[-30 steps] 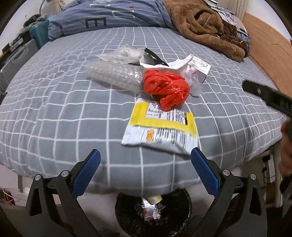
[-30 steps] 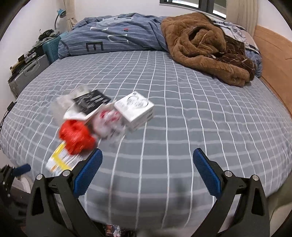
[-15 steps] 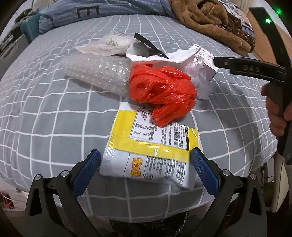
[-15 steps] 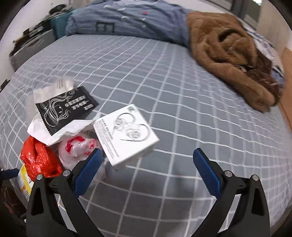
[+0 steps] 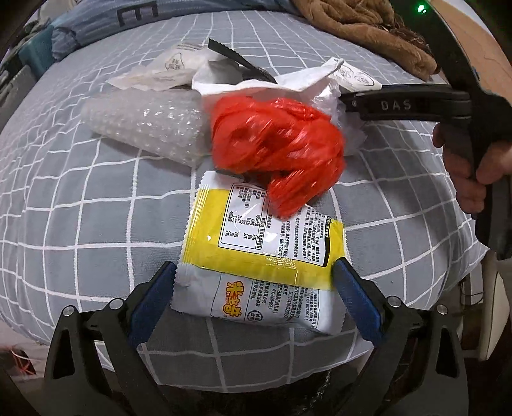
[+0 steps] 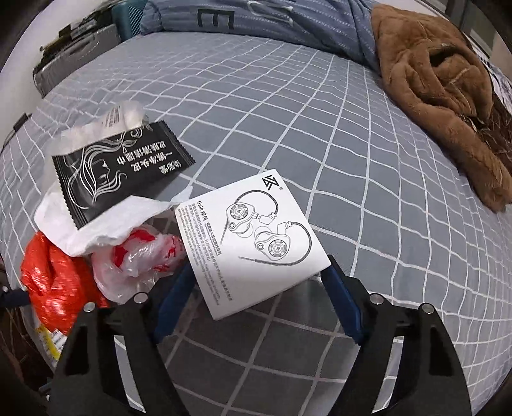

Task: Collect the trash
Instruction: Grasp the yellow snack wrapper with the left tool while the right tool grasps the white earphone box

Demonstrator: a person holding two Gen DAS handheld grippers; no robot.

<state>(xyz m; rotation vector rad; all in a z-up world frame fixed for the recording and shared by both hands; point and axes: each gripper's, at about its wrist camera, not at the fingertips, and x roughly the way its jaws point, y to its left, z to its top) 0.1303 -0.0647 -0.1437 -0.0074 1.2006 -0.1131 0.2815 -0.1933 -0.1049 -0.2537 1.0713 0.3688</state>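
Observation:
On the grey checked bed [image 5: 80, 198] lies a yellow and white snack packet [image 5: 262, 265]. My left gripper [image 5: 254, 297] points down at it. Its jaws are closing, with the blue pads [image 5: 153, 297] at the packet's two side edges. A white earphone box [image 6: 252, 240] sits between the pads of my right gripper [image 6: 256, 300]. Those jaws are closing too, and no firm press on the box shows. A crumpled red plastic bag [image 5: 278, 150] lies between the packet and the box.
Bubble wrap [image 5: 144, 124], a black sachet [image 6: 118, 179], torn white paper [image 6: 105, 224] and a clear bag with red print [image 6: 140, 256] lie by the red bag. A brown fleece [image 6: 441, 96] and blue duvet [image 6: 288, 22] are further back. A hand [image 5: 470, 179] holds the right gripper.
Both grippers came down closer to the bed. The packet now fills the gap between the left pads. The right gripper swung over to the box and its jaws narrowed around it.

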